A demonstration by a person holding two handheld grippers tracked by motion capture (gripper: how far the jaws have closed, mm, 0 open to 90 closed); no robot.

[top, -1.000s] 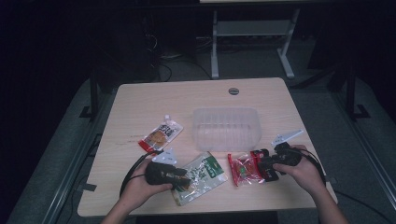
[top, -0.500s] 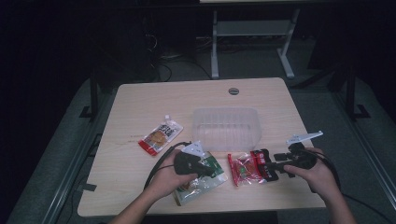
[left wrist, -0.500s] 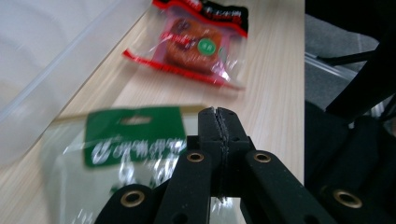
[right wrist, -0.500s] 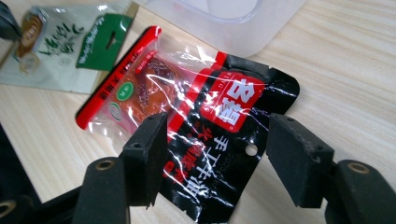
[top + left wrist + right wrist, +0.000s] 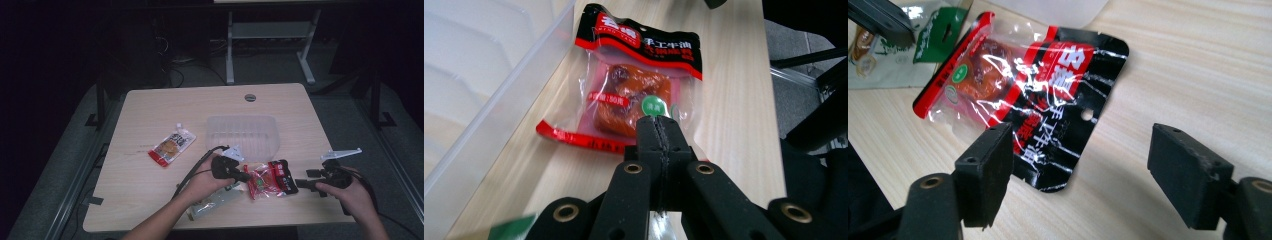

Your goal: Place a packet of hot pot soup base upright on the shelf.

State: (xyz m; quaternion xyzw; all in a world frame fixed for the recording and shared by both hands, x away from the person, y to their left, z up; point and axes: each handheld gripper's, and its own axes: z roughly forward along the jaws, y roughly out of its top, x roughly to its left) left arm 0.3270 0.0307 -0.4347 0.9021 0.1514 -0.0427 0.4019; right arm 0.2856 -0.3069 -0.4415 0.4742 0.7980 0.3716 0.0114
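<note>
The snack packet [image 5: 1023, 85] is clear plastic with a black top band carrying red and white lettering, a red strip along its bottom edge, a small green round sticker, and a red-brown filling. Both grippers' jaws are matt black. The tub [image 5: 243, 135] is colourless and see-through. The table [image 5: 150, 110] is pale wood grain. Another packet [image 5: 171, 146] is orange, white and red
</note>
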